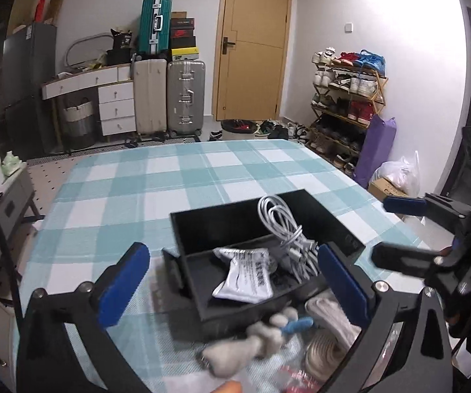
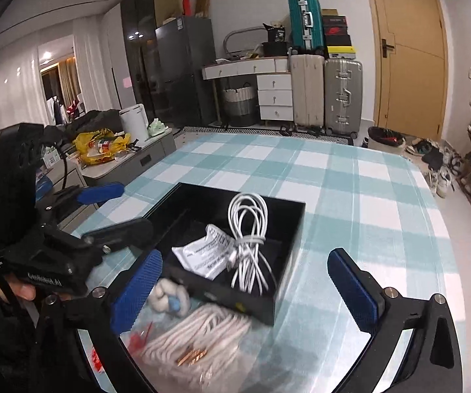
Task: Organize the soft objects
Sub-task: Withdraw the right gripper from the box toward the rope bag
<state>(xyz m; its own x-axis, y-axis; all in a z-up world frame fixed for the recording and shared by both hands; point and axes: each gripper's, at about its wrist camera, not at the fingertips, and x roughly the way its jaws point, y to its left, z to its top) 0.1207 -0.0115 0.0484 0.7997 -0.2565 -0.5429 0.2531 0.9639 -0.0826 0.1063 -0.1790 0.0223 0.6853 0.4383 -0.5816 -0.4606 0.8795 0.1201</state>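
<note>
A black open box [image 1: 183, 229] [image 2: 288, 216] sits on the checked tablecloth. Inside lie a coiled white cable [image 1: 284, 229] [image 2: 248, 242] and a silver-white sachet [image 1: 245, 275] [image 2: 202, 255]. In front of the box lie a small grey plush toy with a blue part [image 1: 255, 337] [image 2: 170, 298] and a bundle of cream rope [image 1: 327, 337] [image 2: 199, 334] in a clear bag. My left gripper [image 1: 235, 288] [image 2: 117, 209] is open and empty, hovering over the box's near edge. My right gripper [image 2: 248, 291] [image 1: 389, 229] is open and empty, just right of the box.
The table [image 1: 170, 170] [image 2: 366, 177] has a teal and white checked cloth. A red-printed clear packet [image 2: 137, 337] lies by the rope. Suitcases [image 1: 170, 91], a drawer desk, a door and a shoe rack [image 1: 347, 98] stand beyond. A side cabinet [image 2: 130, 160] stands left.
</note>
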